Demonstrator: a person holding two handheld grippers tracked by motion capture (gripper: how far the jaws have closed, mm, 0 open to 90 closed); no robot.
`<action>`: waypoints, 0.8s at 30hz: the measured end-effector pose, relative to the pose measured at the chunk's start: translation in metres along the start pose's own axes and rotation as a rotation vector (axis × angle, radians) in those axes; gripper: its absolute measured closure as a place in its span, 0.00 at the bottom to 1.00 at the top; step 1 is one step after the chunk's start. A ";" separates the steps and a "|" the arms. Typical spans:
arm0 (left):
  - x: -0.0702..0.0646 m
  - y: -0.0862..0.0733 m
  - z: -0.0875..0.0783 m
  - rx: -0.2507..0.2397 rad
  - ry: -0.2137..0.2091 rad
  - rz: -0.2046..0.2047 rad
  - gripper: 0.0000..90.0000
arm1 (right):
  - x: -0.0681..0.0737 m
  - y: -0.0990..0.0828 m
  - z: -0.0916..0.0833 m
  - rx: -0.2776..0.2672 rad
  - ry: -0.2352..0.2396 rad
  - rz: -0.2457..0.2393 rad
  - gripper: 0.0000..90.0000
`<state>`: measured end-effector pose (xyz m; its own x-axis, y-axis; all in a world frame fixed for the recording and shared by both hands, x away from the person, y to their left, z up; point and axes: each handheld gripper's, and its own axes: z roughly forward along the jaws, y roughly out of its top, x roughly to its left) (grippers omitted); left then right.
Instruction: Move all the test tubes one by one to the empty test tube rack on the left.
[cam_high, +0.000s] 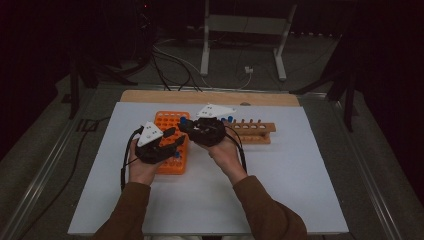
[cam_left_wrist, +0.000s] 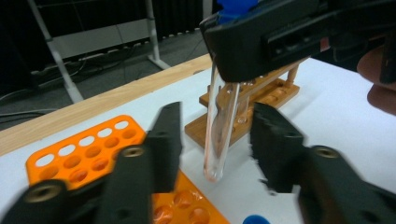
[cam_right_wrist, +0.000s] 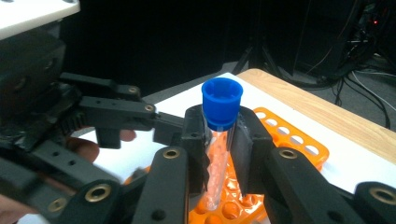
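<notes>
Both forearms, in brown sleeves, enter from the near edge of the white table (cam_high: 280, 195) in the high view, each hand bearing a black gripper over the middle of the table. Right gripper (cam_right_wrist: 218, 154): jaws pressed onto a clear test tube (cam_right_wrist: 217, 168) with a blue cap (cam_right_wrist: 222, 102), pinching it just below the cap; tube held upright, clear of the table. Left gripper (cam_left_wrist: 217, 140): jaws spread, one on either side of the tube's lower part (cam_left_wrist: 218, 135); a visible gap remains on both sides, pads not touching the glass. Rounded bottom of the tube hangs between these jaws, above the table surface.

Orange tube rack (cam_high: 170, 122) lies on the table under and just beyond the left gripper (cam_high: 172, 137), with rows of round holes; a blue cap shows at its near right part. Wooden rack (cam_high: 255, 131) stands to the right, just beyond the right gripper (cam_high: 192, 127), with a few blue-capped tubes at its left end. Far edge of the table is a bare wooden strip (cam_high: 210, 96). Beyond it, on the dark floor, a grey metal stand (cam_high: 245, 30) and cables.
</notes>
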<state>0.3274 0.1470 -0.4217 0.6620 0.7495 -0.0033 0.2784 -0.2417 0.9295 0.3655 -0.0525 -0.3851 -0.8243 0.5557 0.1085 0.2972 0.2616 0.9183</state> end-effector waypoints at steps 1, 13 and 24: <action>0.001 0.000 0.000 -0.002 -0.004 -0.001 0.70 | 0.000 0.000 0.000 0.001 0.003 0.001 0.85; 0.001 0.001 0.003 -0.010 -0.039 0.000 0.81 | -0.001 -0.002 0.001 0.001 0.027 0.019 0.85; 0.005 0.001 0.003 -0.002 -0.006 -0.003 0.87 | -0.006 -0.003 -0.003 -0.011 0.027 0.034 0.68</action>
<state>0.3331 0.1489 -0.4222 0.6653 0.7465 -0.0079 0.2786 -0.2385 0.9303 0.3678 -0.0585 -0.3876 -0.8266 0.5424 0.1500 0.3203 0.2343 0.9179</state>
